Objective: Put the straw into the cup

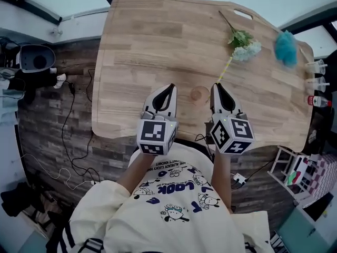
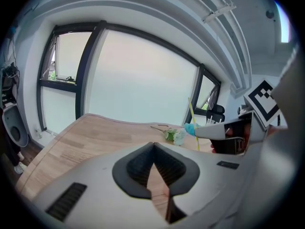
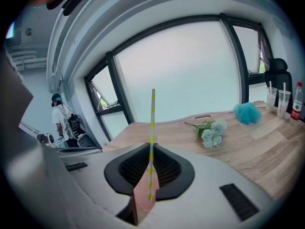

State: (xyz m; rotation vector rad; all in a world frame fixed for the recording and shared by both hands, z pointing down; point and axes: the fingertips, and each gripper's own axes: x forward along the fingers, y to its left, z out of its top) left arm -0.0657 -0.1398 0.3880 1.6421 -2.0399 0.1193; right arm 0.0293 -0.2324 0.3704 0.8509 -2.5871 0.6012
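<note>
- A striped straw [image 3: 152, 128] is clamped in the closed jaws of the right gripper [image 3: 151, 149].
- The jaws of the left gripper [image 2: 153, 147] are closed on nothing.
- The wooden worktop [image 1: 158, 41] is backed by frosted windows [image 3: 181, 75].

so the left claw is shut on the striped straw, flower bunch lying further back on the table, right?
Wrong claw. The right claw is shut on the striped straw: the right gripper view shows it standing up between the jaws. The left claw is shut on nothing. The flower bunch does lie further back on the table.
</note>
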